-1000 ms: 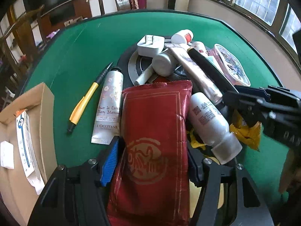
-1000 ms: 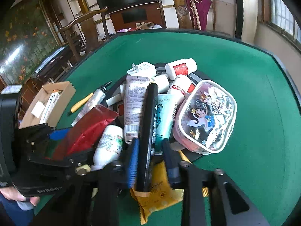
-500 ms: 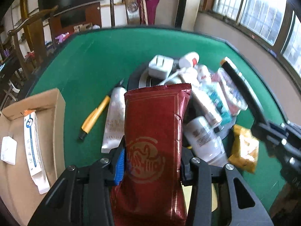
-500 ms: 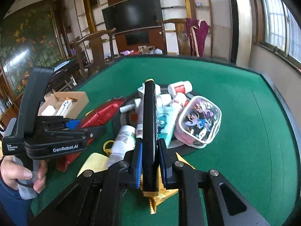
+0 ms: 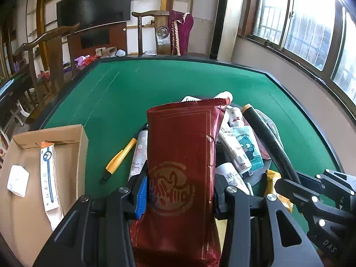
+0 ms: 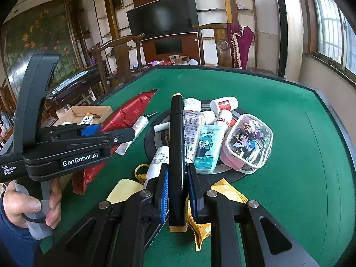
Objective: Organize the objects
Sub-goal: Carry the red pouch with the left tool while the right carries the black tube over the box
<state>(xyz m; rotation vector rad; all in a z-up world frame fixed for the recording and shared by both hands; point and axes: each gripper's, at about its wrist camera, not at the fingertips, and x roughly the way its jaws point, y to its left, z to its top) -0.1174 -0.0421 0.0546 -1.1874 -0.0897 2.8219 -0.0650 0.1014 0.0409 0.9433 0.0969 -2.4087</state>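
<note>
My left gripper (image 5: 180, 185) is shut on a dark red foil packet (image 5: 180, 151) and holds it up off the green table; the same packet (image 6: 131, 113) shows in the right wrist view, sticking out past the left gripper (image 6: 111, 133). My right gripper (image 6: 176, 173) is shut on a long black tube with gold ends (image 6: 176, 133), lifted over the pile. That tube (image 5: 267, 133) slants up from the right gripper (image 5: 309, 191) at the right of the left wrist view. A person's hand (image 6: 26, 207) grips the left handle.
A black round tray (image 6: 151, 138) carries several tubes, bottles and a clear cartoon pouch (image 6: 247, 142). A yellow pen (image 5: 120, 155) and a white hand-cream tube (image 5: 139, 153) lie left of it. An open cardboard box (image 5: 73, 138) stands at the left. Yellow sachets (image 6: 224, 189) lie near me.
Both grippers have risen: the red packet and the black tube have come up off the pile. The left jaws have drawn in tighter on the packet.
</note>
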